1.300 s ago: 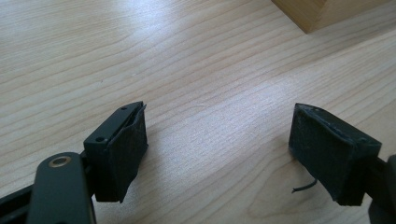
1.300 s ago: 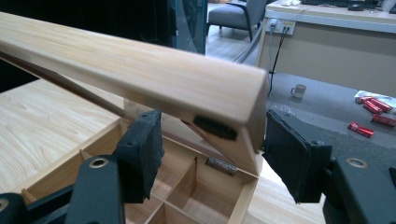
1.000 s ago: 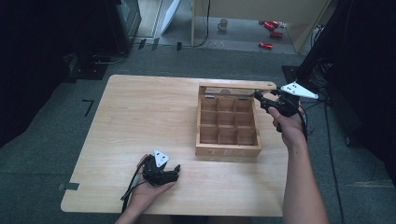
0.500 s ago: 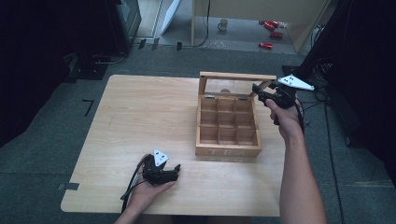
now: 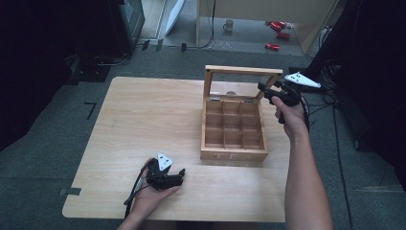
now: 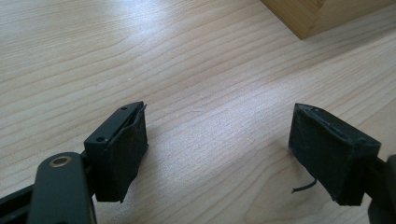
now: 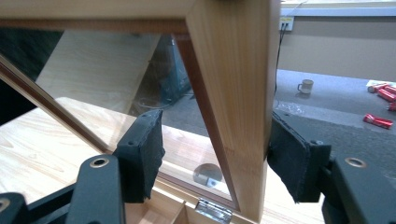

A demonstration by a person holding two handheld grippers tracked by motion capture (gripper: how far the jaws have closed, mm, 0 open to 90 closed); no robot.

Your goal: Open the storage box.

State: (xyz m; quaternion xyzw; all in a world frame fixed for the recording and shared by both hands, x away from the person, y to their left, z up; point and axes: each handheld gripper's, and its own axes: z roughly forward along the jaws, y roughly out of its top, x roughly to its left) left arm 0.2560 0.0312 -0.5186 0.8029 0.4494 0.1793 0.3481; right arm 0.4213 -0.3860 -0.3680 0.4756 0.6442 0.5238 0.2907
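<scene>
Wooden tea box (image 5: 233, 139): centre-right on desk (image 5: 143, 120), 3x3 compartments, "TEA" on front wall. Compartments look empty from high view.
Glass-paned lid (image 5: 242, 81): raised near upright, hinged at back edge; metal hinge (image 7: 212, 210) visible in right claw view.
Right claw (image 5: 269, 93): at lid's right frame upright (image 7: 238, 102), jaws set either side of wood. Far pad (image 7: 285, 154) touching frame; near pad (image 7: 140, 154) apart from it, in front of glass. Partly open, no firm grip seen.
Left claw (image 5: 178, 173): resting on desk near front edge, held in hand (image 5: 151, 196), well apart from box. Jaws wide open, nothing between; bare wood under pads (image 6: 126, 149).
Background floor: mug (image 7: 306, 86), red cans (image 5: 276, 33).
</scene>
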